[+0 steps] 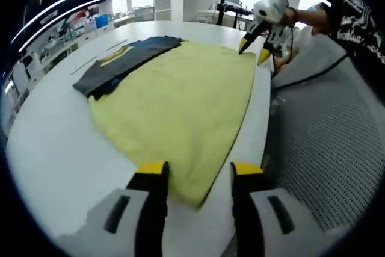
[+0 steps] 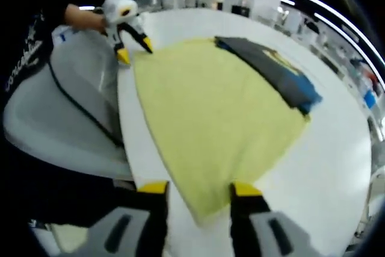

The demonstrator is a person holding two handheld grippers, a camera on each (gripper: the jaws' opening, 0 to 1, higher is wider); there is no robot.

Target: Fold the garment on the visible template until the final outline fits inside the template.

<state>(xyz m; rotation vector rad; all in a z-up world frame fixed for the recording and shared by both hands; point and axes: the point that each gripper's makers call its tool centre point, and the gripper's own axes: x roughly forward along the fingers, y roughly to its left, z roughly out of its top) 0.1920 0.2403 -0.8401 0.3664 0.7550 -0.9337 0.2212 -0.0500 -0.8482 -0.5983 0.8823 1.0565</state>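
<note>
A yellow cloth (image 1: pixel 180 100) (image 2: pixel 210 112) lies spread flat on the white table (image 1: pixel 54 148) (image 2: pixel 337 167). A dark grey garment (image 1: pixel 126 58) (image 2: pixel 271 67) with blue and yellow patches lies folded in a long strip along the cloth's far edge. My left gripper (image 1: pixel 198 173) is open over one near corner of the cloth, its yellow-tipped jaws on either side of the corner. My right gripper (image 2: pixel 195 188) is open over the other near corner. Each shows in the other's view, jaws apart at its corner: the right gripper (image 1: pixel 254 51) and the left gripper (image 2: pixel 135 47).
A grey mesh chair (image 1: pixel 325 148) (image 2: pixel 54 118) stands against the table's near edge, with a black cable (image 2: pixel 78 109) across it. A hand and a dark printed sleeve (image 1: pixel 355 22) hold the right gripper. Shelves and equipment stand beyond the table.
</note>
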